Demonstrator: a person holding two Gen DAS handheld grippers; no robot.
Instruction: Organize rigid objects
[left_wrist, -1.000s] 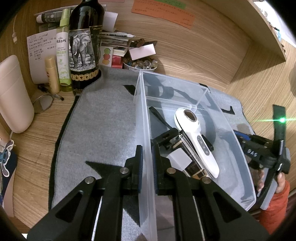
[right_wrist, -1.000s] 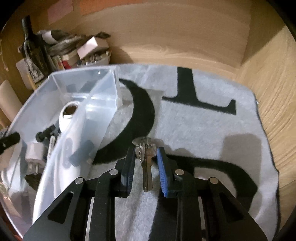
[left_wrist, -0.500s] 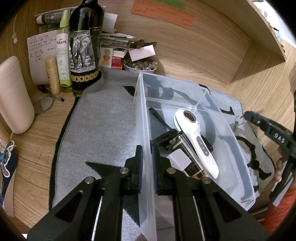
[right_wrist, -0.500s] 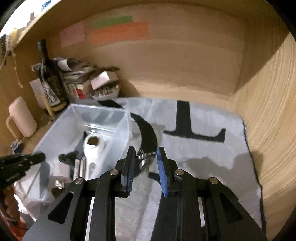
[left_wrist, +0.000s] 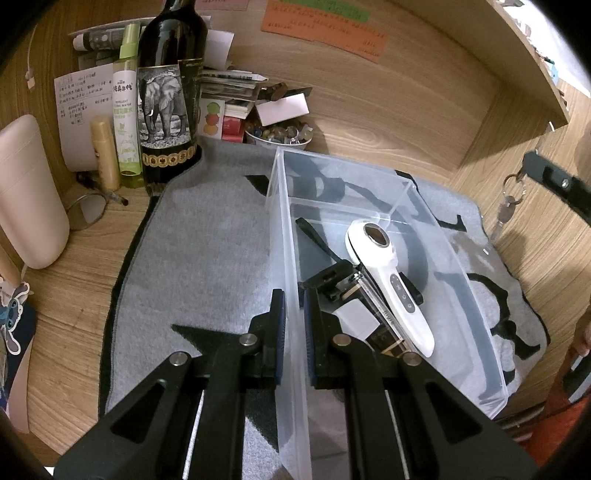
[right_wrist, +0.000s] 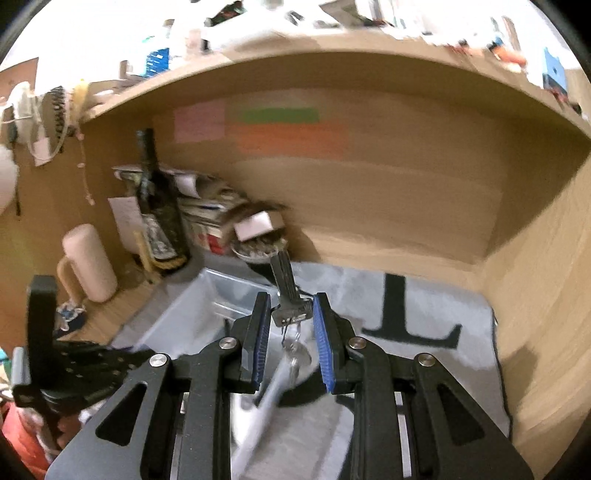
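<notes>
Lifted off the grey mat (left_wrist: 207, 251) since a second ago, the keys (right_wrist: 290, 295) hang in the right gripper (right_wrist: 289, 325), fingers closed on them, blade pointing away, above the clear bin (left_wrist: 476, 295). Left gripper (left_wrist: 293, 314) clamps the bin's near wall, steadying it for the drop.

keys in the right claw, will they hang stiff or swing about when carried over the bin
The keys will probably swing: they dangle on a ring from the right claw, with one key hanging loose below. Being small metal pieces, they look light and rigid, and would likely clatter rather than break when dropped into the clear bin.
</notes>
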